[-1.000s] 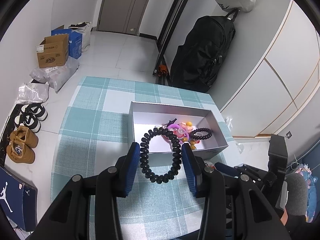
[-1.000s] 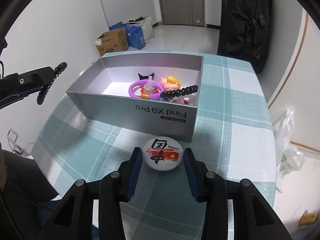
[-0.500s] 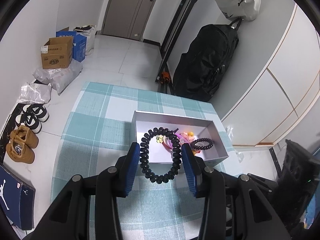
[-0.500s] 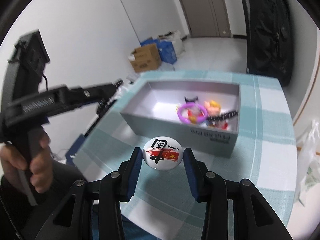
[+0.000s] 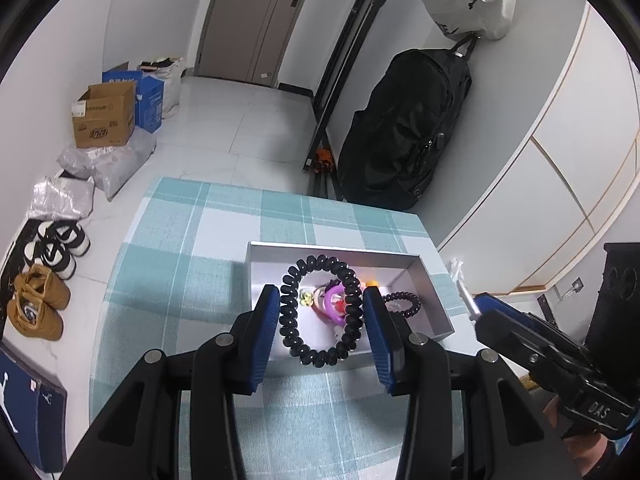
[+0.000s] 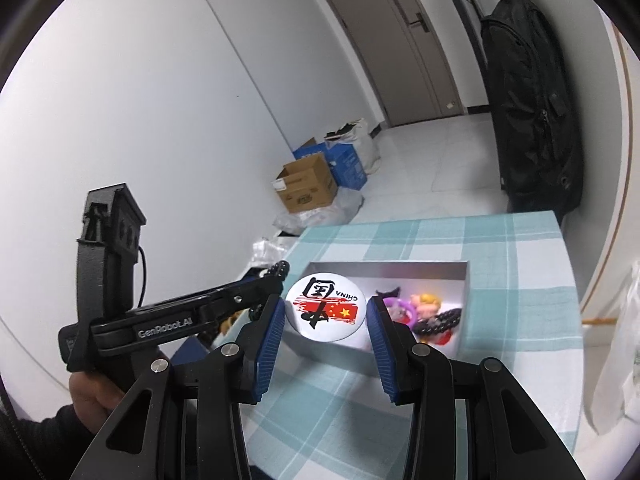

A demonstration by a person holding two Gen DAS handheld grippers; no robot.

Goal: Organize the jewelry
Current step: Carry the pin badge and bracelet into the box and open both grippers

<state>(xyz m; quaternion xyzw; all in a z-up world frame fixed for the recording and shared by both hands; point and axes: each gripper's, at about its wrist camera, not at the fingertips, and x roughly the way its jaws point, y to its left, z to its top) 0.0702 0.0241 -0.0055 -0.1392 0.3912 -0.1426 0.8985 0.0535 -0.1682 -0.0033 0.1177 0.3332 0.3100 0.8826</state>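
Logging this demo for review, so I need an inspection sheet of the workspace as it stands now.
Surface: table with teal checked cloth.
Job's things: open silver box holding a purple ring, a black bead bracelet and small figures; black spiral bracelet and round badge held above it.
Clutter: nothing seen on the cloth.
Grippers: left gripper shut on the spiral bracelet; right gripper shut on the badge.
Cables: one thin cable at the left gripper's handle.
Surroundings: cardboard box, shoes, black bag, door.
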